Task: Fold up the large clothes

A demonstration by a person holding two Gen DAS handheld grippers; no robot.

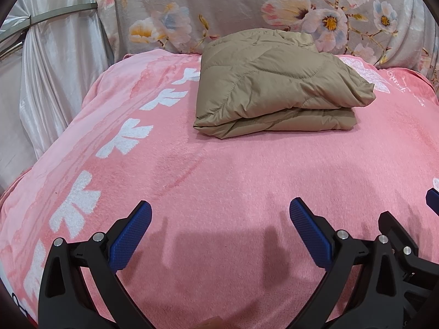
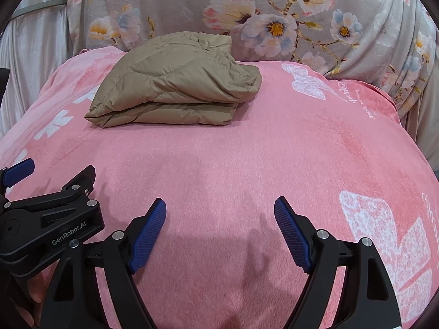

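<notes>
Pink blanket (image 1: 219, 181) bears a folded tan jacket (image 1: 274, 93); left claw (image 1: 219, 219) and right claw (image 2: 219, 219) spread, empty.

A home bedroom, shown by its soft furnishings.

A pink fleece blanket (image 1: 219, 170) with white flower prints covers the bed, a grey floral blanket (image 2: 192, 5) drapes across the back, and pale satin curtains (image 1: 55, 68) hang at the left.

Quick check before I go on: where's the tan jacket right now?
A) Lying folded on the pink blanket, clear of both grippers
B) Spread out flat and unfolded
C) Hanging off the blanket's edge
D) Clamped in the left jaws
A: the tan jacket lies folded in layers on the pink blanket, well beyond the open left gripper and right gripper.
</notes>
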